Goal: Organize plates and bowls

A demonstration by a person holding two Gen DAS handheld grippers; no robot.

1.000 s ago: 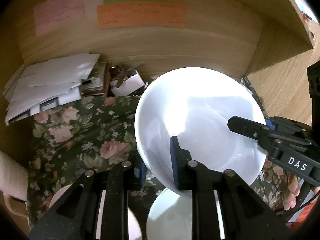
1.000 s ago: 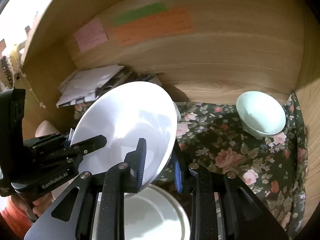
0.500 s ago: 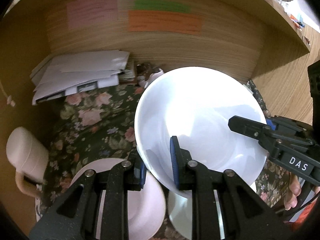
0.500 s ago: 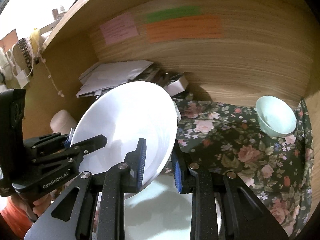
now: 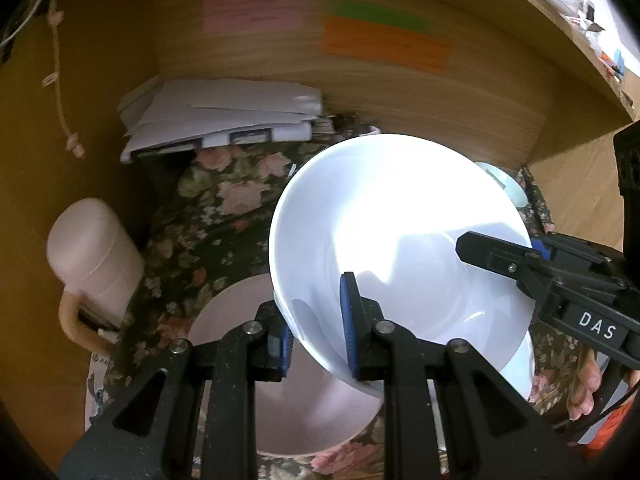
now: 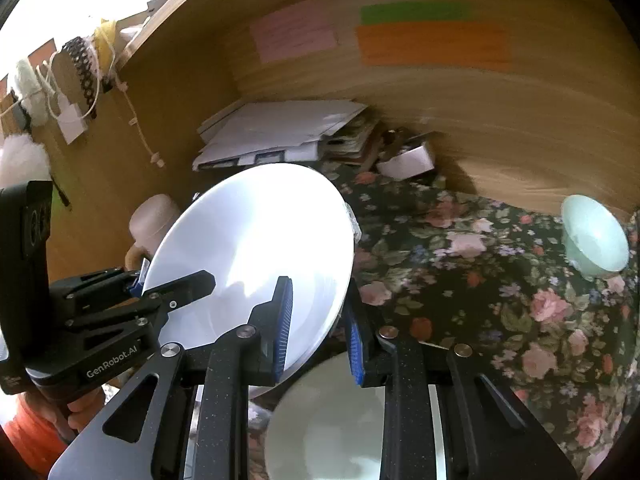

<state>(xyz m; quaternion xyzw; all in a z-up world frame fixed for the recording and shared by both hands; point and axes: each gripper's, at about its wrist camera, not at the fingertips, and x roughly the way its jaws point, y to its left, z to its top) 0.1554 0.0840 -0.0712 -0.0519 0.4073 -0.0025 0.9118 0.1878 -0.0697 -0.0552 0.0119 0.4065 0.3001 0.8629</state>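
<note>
A large white bowl (image 5: 400, 240) hangs tilted above the floral cloth, held by both grippers. My left gripper (image 5: 316, 322) is shut on its near left rim, one blue pad inside and one outside. In the right wrist view the same bowl (image 6: 256, 248) has my right gripper (image 6: 318, 332) shut on its right rim. Each view shows the other gripper clamped on the opposite rim: the right gripper (image 5: 520, 264) and the left gripper (image 6: 176, 292). A pink plate (image 5: 228, 316) lies below the bowl, and a white plate (image 6: 340, 420) lies under my right gripper. A small pale green bowl (image 6: 592, 240) stands at the far right.
A pink mug (image 5: 92, 256) stands at the left by the wooden side wall. A stack of white papers (image 5: 224, 116) and a small box (image 6: 408, 160) lie against the back wall with coloured notes (image 6: 432, 44). Floral cloth (image 6: 480, 280) covers the shelf floor.
Both grippers have carried the white bowl leftward across the shelf. The pink mug and the pink plate have come into the left view, and the green bowl has slid rightward in the right view.
</note>
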